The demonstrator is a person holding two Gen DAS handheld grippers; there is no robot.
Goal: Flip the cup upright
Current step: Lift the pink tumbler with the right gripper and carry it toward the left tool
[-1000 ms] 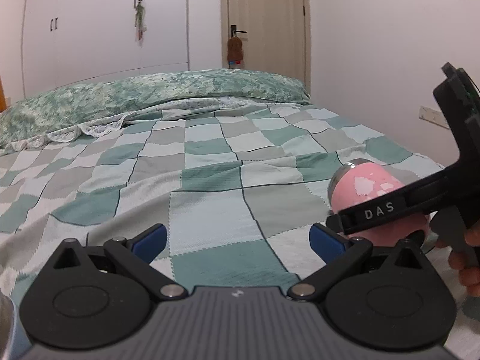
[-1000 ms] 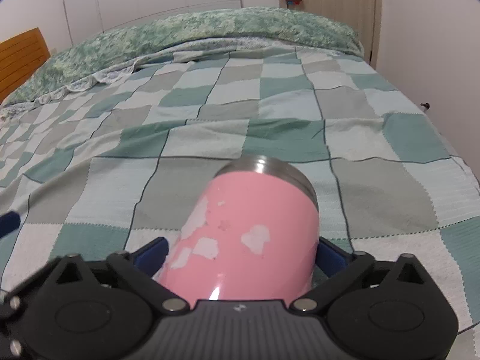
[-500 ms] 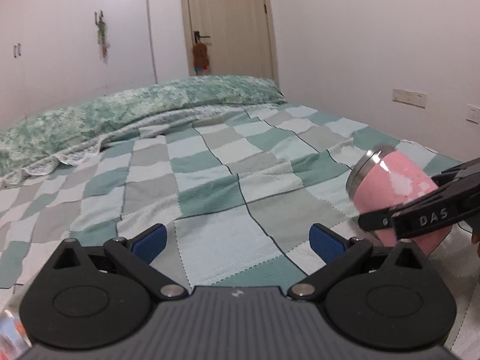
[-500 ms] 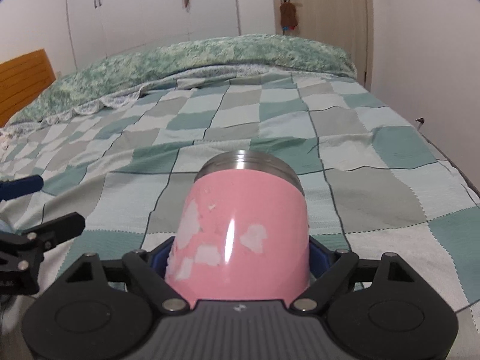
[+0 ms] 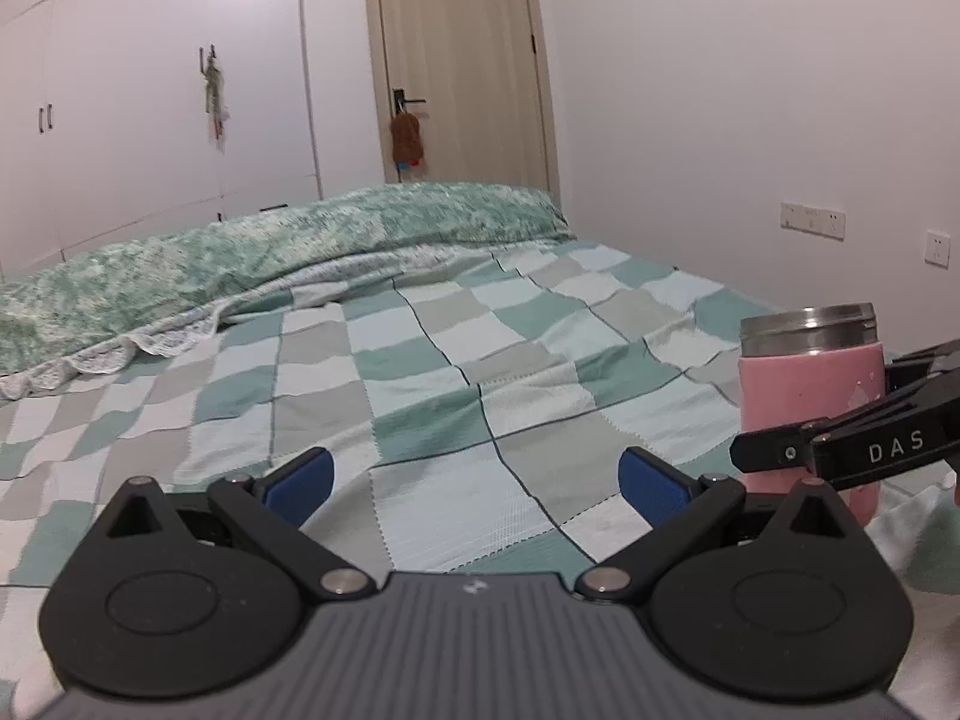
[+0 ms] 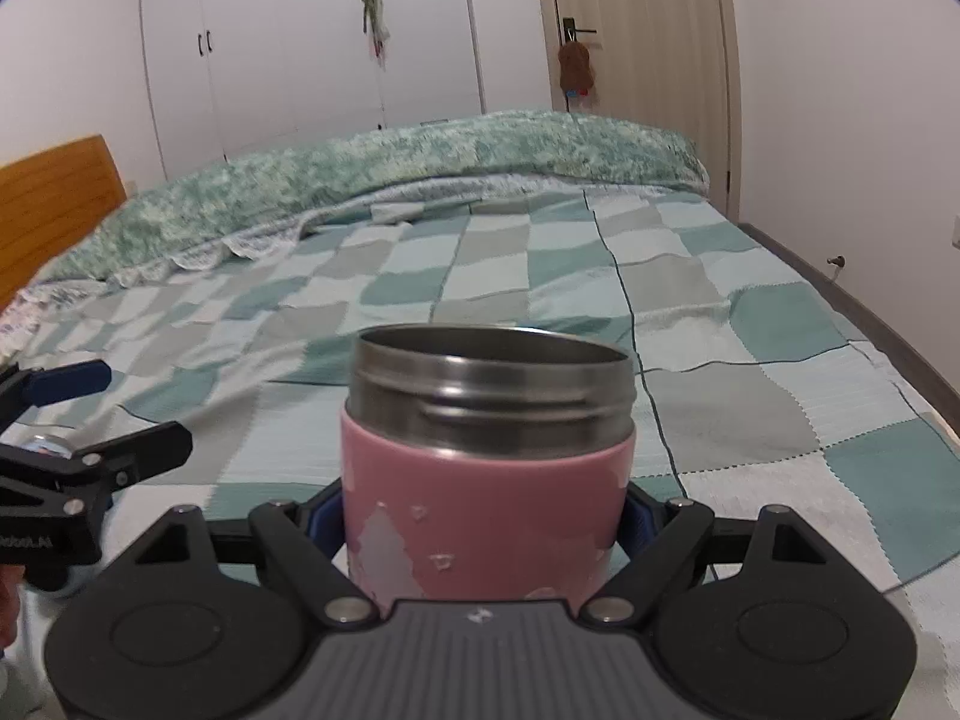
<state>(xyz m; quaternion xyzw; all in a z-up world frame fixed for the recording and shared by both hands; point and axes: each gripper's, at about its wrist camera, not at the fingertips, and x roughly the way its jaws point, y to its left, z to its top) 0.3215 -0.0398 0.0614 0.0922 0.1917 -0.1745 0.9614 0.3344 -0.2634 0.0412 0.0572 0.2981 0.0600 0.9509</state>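
The pink cup (image 6: pixel 486 510) with a steel rim stands upright, mouth up, between the blue pads of my right gripper (image 6: pixel 483 519), which is shut on its lower body. In the left wrist view the cup (image 5: pixel 807 402) shows at the far right with the right gripper's black finger across it, its base at the bedspread. My left gripper (image 5: pixel 477 477) is open and empty, to the left of the cup, over the checked bedspread. It shows at the left edge of the right wrist view (image 6: pixel 78 414).
The checked green and grey bedspread (image 5: pixel 420 372) covers the bed. A green floral pillow roll (image 5: pixel 270 246) lies along the far side. A wooden headboard (image 6: pixel 54 204) is at the left; wall, door (image 5: pixel 462 60) and wardrobes stand behind.
My right gripper has tilted the cup from lying on its side to upright, mouth up. The left gripper's view has swung up and stayed open.
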